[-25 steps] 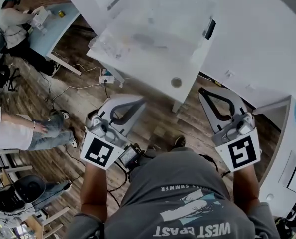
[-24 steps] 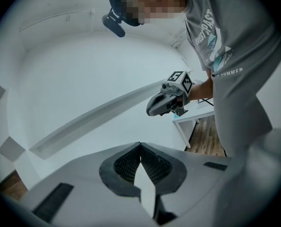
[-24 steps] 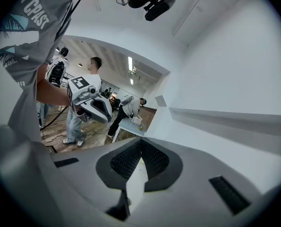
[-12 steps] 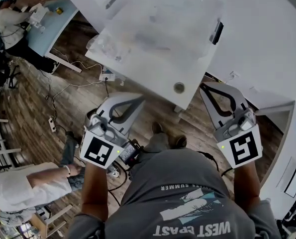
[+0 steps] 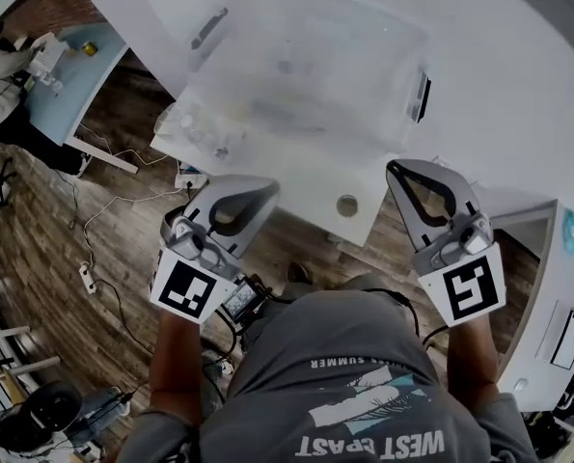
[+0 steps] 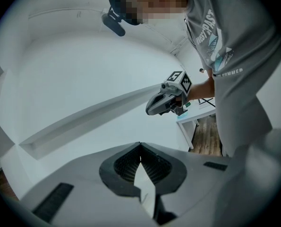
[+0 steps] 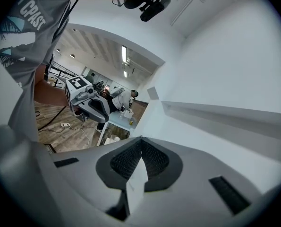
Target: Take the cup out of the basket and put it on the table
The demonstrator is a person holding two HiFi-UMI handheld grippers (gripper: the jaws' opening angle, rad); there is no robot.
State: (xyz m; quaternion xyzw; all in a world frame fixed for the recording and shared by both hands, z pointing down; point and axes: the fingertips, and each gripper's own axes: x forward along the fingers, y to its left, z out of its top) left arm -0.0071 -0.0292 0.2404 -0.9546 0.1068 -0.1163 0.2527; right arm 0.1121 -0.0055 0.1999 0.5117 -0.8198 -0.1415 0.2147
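The left tool and right tool hung closed and empty before the clear basket; its cup, unseen, was probably light and stiff, best pinched by the rim.

Wooden floor, power strip, blue desk

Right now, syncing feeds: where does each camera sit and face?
Head view: on the head, steeply down at table, clear basket; left gripper, right gripper, shirt show.
Left gripper view: on that gripper, along its shut jaws; shirt shows.
Right gripper view: on that gripper, along its shut jaws; shirt shows.
Shared: each gripper view catches the other gripper.
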